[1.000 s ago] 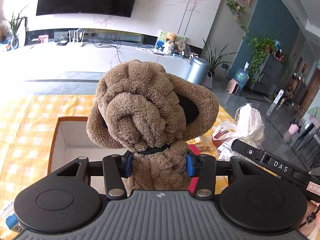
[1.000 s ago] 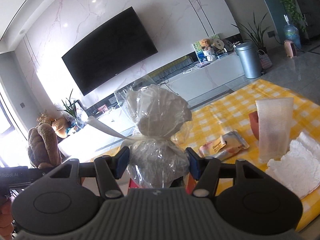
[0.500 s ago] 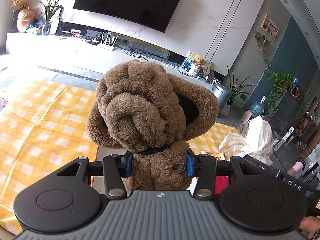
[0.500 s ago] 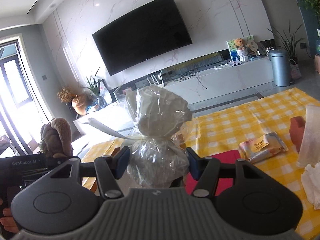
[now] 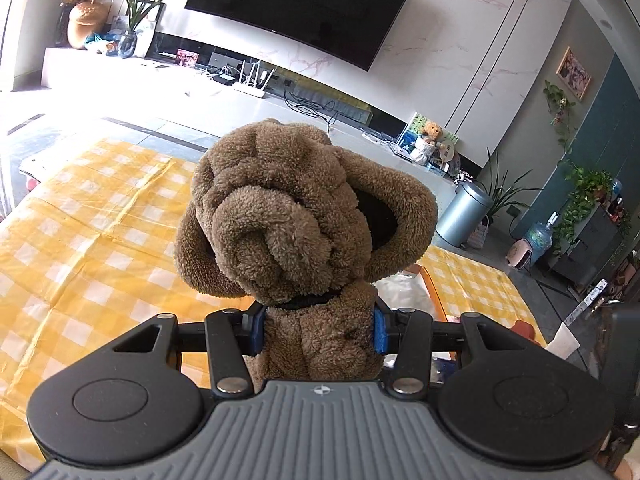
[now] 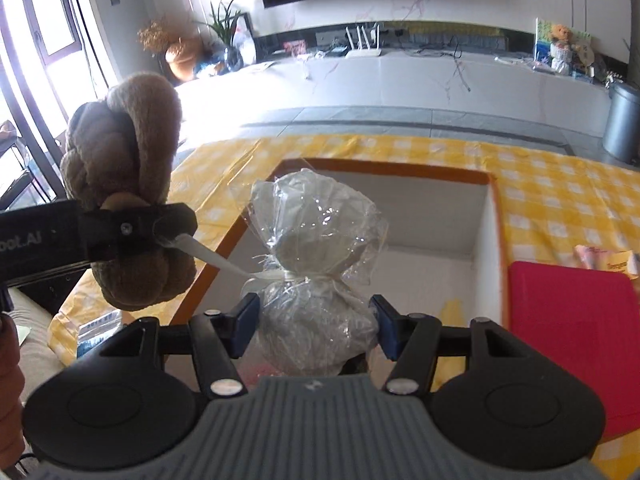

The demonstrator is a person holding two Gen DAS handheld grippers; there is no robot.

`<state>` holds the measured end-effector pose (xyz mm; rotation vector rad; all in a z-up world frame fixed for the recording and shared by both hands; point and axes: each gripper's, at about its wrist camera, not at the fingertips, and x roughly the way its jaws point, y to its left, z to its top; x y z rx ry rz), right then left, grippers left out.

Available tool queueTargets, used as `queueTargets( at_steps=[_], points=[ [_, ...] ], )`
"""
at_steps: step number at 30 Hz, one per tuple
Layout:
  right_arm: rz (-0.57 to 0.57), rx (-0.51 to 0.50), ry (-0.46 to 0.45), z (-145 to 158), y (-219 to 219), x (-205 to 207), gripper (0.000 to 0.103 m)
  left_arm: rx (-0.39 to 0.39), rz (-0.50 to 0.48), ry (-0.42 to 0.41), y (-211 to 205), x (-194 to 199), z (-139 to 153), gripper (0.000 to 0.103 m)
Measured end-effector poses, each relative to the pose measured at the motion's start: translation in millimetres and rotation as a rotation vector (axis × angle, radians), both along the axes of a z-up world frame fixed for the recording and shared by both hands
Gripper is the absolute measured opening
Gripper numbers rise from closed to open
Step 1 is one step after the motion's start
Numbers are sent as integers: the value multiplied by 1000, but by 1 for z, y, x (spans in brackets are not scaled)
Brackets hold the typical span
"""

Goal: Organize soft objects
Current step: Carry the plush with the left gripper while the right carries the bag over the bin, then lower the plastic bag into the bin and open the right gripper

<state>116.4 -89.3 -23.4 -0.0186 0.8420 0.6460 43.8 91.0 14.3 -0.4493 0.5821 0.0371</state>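
A brown plush dog (image 5: 292, 216) stands upright between the blue pads of my left gripper (image 5: 320, 332), which is shut on its body. In the right wrist view the same plush dog (image 6: 124, 148) hangs at the left in the left gripper (image 6: 160, 226), beside the box's left wall. My right gripper (image 6: 316, 330) is shut on a soft grey thing wrapped in clear cellophane (image 6: 316, 232) and tied with a white ribbon. It hangs over an open box with an orange rim (image 6: 384, 168) and a white inside. That box's corner (image 5: 434, 292) shows behind the plush in the left wrist view.
The box sits on a table under a yellow checked cloth (image 5: 80, 240). A red mat (image 6: 572, 320) and a snack packet (image 6: 608, 256) lie right of the box. A blue-and-white packet (image 6: 96, 328) lies at the table's near left corner. A metal bin (image 5: 464, 216) stands on the floor beyond.
The right gripper swung left and tipped down, so the wrapped bundle now hangs over the open box. The left gripper moved left with the plush dog. Neither grip changed.
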Motion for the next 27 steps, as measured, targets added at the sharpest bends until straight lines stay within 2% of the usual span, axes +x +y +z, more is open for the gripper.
queueTargets(
  at_steps=[5,7,9,14,18,22,27],
  points=[
    [11,125,219,-20,13,29,60,-12,32,-14,13,-6,3,55],
    [-23,90,246,-31,21,40,60,-30,44,-17,21,-8,3,55],
    [-17,18,268,-42,31,48,60,-52,58,-19,28,-9,3,55],
    [11,-68,303,-68,51,56,60,-61,76,-21,34,-8,4,55],
    [23,-91,374,-79,61,64,60,-68,71,-18,33,-7,4,55],
    [88,-121,404,-84,69,61,60,-79,92,-22,35,-7,4,55],
    [208,-130,506,-89,68,68,60,-74,90,-22,33,-8,2,55]
  ],
)
